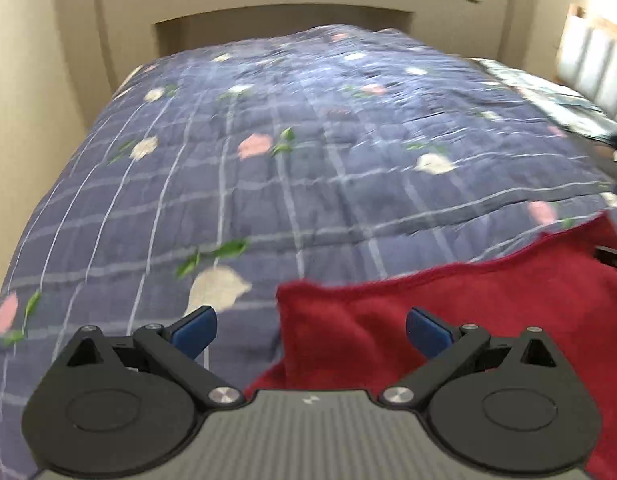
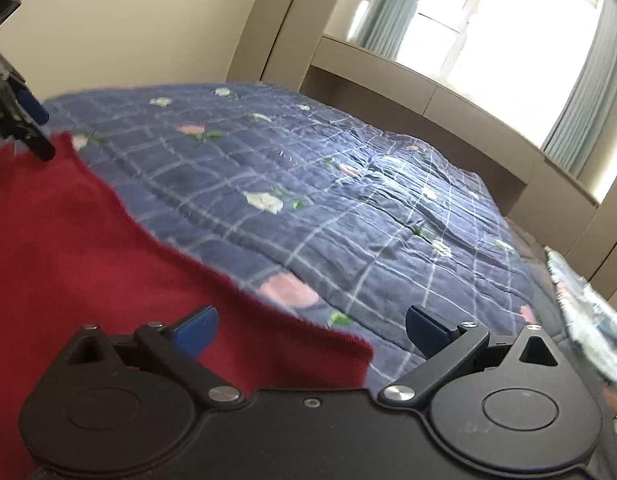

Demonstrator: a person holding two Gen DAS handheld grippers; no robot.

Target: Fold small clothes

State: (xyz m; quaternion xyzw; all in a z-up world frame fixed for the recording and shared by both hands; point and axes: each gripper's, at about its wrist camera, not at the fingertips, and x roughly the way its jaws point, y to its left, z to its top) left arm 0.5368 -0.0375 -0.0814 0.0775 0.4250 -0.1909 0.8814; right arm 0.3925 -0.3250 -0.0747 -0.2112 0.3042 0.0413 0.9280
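A dark red knitted garment (image 1: 468, 300) lies flat on a blue checked quilt (image 1: 268, 140) with flower prints. My left gripper (image 1: 311, 330) hovers open over the garment's left corner, and its blue pads (image 1: 196, 330) touch nothing. In the right wrist view the red garment (image 2: 68, 240) fills the lower left. My right gripper (image 2: 312, 330) stands wide open above the garment's right corner, with one blue pad (image 2: 200, 328) over the red fabric and the other over the quilt (image 2: 348, 200). The left gripper (image 2: 24, 120) shows at the garment's far left edge.
The bed runs back to a beige ledge (image 1: 284, 12) under a bright window (image 2: 488, 28). A light patterned fabric (image 2: 588, 312) lies at the bed's right side. A padded headboard (image 1: 596, 64) stands far right. A beige wall (image 1: 28, 100) borders the left.
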